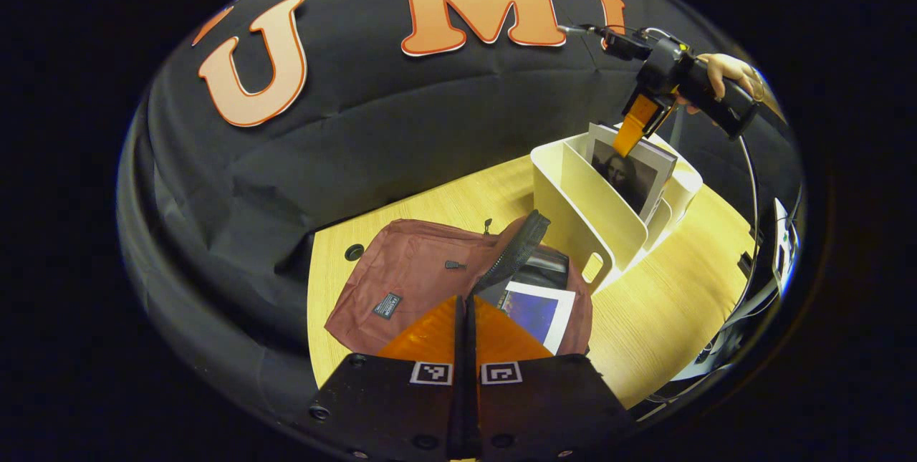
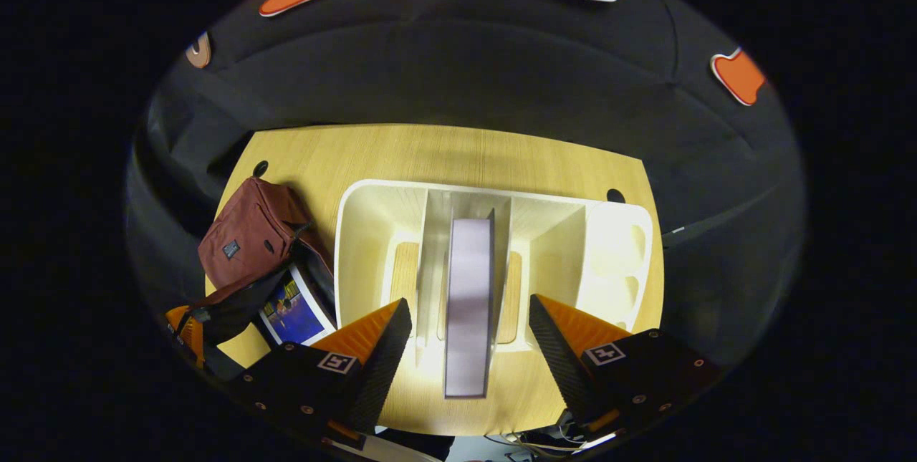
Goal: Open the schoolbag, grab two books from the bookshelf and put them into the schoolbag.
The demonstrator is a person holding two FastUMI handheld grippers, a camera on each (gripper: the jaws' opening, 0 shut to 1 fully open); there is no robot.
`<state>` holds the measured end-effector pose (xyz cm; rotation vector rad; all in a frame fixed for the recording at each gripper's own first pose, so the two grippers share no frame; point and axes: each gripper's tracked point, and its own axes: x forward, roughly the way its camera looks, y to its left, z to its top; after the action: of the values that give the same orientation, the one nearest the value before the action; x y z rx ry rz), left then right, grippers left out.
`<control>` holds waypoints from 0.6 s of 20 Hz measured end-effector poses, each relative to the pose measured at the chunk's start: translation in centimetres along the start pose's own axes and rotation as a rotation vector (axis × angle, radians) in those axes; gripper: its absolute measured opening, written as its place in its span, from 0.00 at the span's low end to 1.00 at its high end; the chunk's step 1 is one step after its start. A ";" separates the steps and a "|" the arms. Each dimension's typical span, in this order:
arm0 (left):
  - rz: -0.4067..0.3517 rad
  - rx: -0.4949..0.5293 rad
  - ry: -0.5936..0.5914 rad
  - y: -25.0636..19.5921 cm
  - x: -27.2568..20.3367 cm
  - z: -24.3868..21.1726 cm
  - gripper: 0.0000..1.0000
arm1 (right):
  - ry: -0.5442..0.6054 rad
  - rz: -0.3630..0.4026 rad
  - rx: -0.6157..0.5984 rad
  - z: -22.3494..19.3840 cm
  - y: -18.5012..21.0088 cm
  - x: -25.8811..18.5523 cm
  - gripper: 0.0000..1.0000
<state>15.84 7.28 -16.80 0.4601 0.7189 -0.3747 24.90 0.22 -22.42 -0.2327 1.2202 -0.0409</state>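
Note:
A maroon schoolbag (image 1: 408, 276) lies open on the wooden table (image 1: 673, 304). My left gripper (image 1: 466, 299) is shut on the bag's black zipped flap (image 1: 516, 243) and holds it up. A blue-covered book (image 1: 537, 311) sits in the bag's mouth. Beside the bag stands a cream bookshelf (image 1: 594, 211) holding a book with a portrait cover (image 1: 630, 175). My right gripper (image 2: 469, 303) hangs open above that book (image 2: 469, 268), one finger on each side of its top edge, with gaps. The right gripper view also has the bag (image 2: 247, 236), the blue book (image 2: 294, 311) and the left gripper (image 2: 188, 329).
The bookshelf (image 2: 358, 233) has several upright dividers and side cut-outs. A hand (image 1: 731, 71) holds the right gripper (image 1: 634, 129). Cables and equipment (image 1: 781, 247) crowd the table's right edge. Round cable holes (image 1: 354, 252) (image 2: 615, 195) sit near the table's back edge.

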 end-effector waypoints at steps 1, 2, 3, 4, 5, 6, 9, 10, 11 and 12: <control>0.004 0.005 0.001 0.1 0.2 -0.1 0.01 | 0.012 0.009 0.005 -0.1 0.3 0.6 0.99; 0.007 0.007 0.003 0.2 0.2 0.0 0.01 | 0.024 0.013 0.013 -0.1 0.3 1.1 0.95; 0.008 0.007 0.006 0.2 0.3 -0.2 0.01 | 0.037 0.013 0.025 -0.2 0.3 1.7 0.87; 0.006 0.006 0.007 0.2 0.3 -0.2 0.01 | 0.047 0.012 0.036 -0.4 0.1 2.1 0.82; 0.005 0.007 0.008 0.2 0.3 -0.1 0.01 | 0.057 0.014 0.045 -0.5 0.1 2.5 0.74; 0.005 0.009 0.007 0.2 0.3 -0.1 0.01 | 0.074 0.019 0.053 -0.8 0.1 2.8 0.68; 0.007 0.009 0.010 0.2 0.4 -0.2 0.01 | 0.080 0.023 0.102 -0.8 -0.1 2.7 0.37; 0.005 0.008 0.013 0.2 0.4 -0.2 0.01 | 0.074 0.019 0.102 -0.6 -0.3 2.5 0.36; 0.003 0.007 0.014 0.1 0.5 -0.3 0.01 | 0.075 0.025 0.110 -0.8 -0.3 2.1 0.35; 0.003 0.012 0.015 0.1 0.6 -0.3 0.01 | 0.065 0.034 0.110 -0.6 0.0 1.5 0.35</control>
<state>16.12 7.39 -17.39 0.4756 0.7306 -0.3737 24.85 -0.14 -24.02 -0.1155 1.2817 -0.0864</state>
